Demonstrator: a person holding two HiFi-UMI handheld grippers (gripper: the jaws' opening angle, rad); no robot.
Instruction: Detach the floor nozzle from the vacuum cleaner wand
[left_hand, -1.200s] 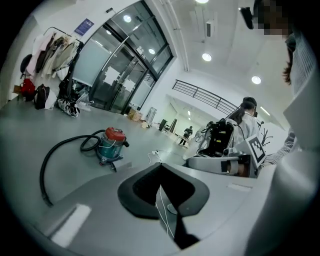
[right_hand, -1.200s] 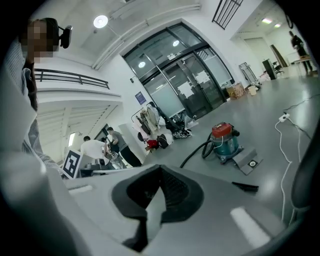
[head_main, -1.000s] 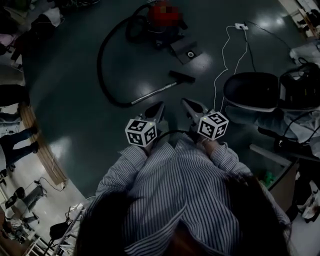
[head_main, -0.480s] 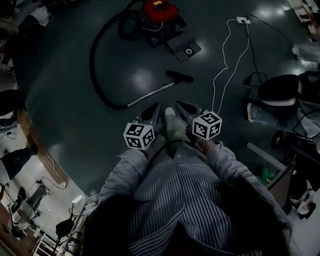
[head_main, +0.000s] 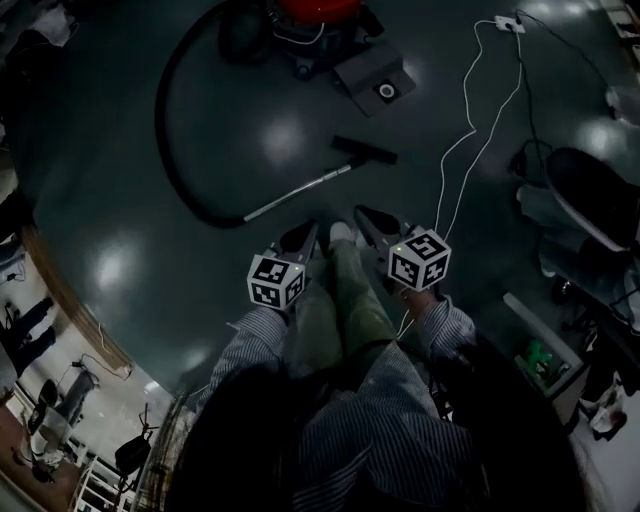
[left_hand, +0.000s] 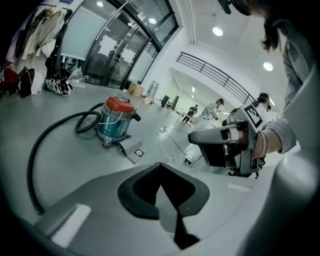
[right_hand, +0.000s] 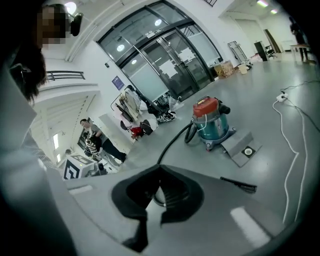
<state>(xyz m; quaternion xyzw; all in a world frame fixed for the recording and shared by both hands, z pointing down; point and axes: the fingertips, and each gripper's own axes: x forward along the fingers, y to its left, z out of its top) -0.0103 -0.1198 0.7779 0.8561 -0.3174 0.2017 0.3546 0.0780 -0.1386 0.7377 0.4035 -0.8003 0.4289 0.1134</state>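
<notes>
My left gripper (head_main: 303, 236) and right gripper (head_main: 370, 218) are both pressed together, empty. The floor nozzle (head_main: 365, 150) lies ahead on the wand's (head_main: 300, 190) end. It's probably light, stiff plastic, so I'd grab its neck and brace the rigid wand.

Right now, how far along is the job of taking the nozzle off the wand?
Nothing looks done: the nozzle sits joined to the wand on the floor. Nothing is in hand: the left tool and the right tool are both shut and empty, short of the wand. All is left: reach down, grip wand and nozzle, pull them apart.
</notes>
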